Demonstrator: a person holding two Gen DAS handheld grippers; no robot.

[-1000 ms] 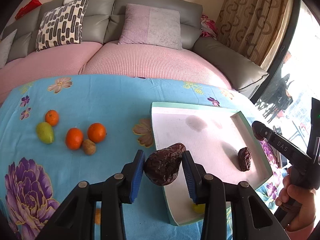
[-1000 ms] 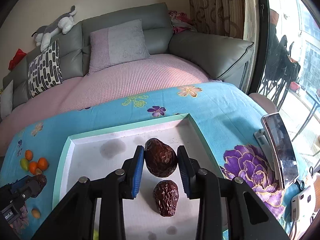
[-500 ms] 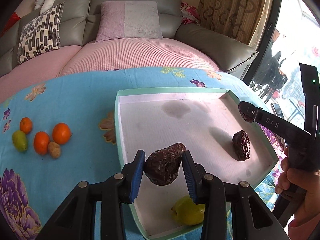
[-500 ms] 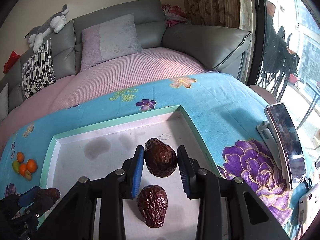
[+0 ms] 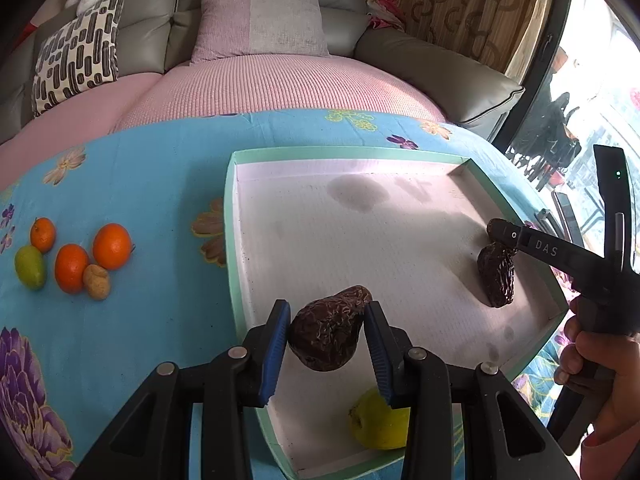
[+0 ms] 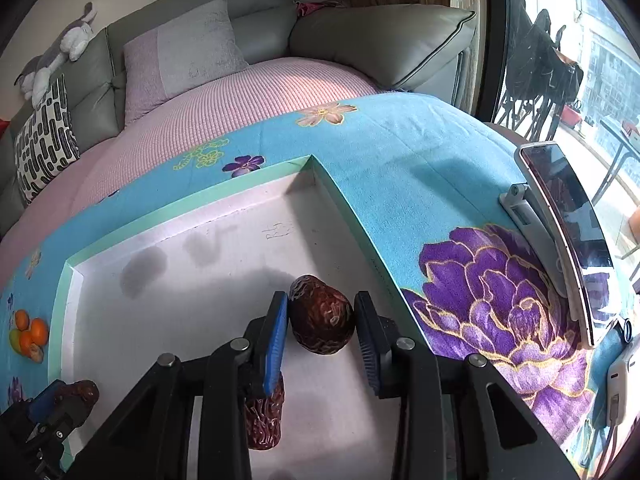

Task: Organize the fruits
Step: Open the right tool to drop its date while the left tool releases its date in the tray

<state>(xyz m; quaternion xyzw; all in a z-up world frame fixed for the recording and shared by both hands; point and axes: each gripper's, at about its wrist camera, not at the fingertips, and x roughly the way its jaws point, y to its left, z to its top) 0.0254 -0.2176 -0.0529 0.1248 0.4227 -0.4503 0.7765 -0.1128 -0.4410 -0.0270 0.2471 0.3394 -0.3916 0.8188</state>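
Note:
My left gripper [image 5: 326, 307] is shut on a dark wrinkled pear-shaped fruit [image 5: 324, 340], held above the near-left part of the green-rimmed white tray [image 5: 230, 240]. Over the tray's right side my right gripper [image 6: 321, 300] is shut on a second dark wrinkled fruit [image 6: 322, 326]. A third dark fruit [image 6: 264, 420] lies on the tray floor just below it, partly hidden by the left finger. A yellow-green fruit [image 5: 378, 424] rests at the tray's near edge. On the blue cloth to the left lie three oranges [image 5: 112, 246], a green fruit [image 5: 29, 266] and a brown nut-like fruit [image 5: 97, 282].
A phone on a stand [image 6: 568, 232] and a white power bank [image 6: 624, 384] sit on the flowered cloth right of the tray. A person's hand [image 5: 592, 356] holds the right gripper's handle. A grey sofa with pink cover [image 5: 280, 80] lies behind the table.
My left gripper has carried its fruit rightward from the tray's left rim to over the tray floor. The right gripper has moved toward the tray's right wall, over the lying dark fruit.

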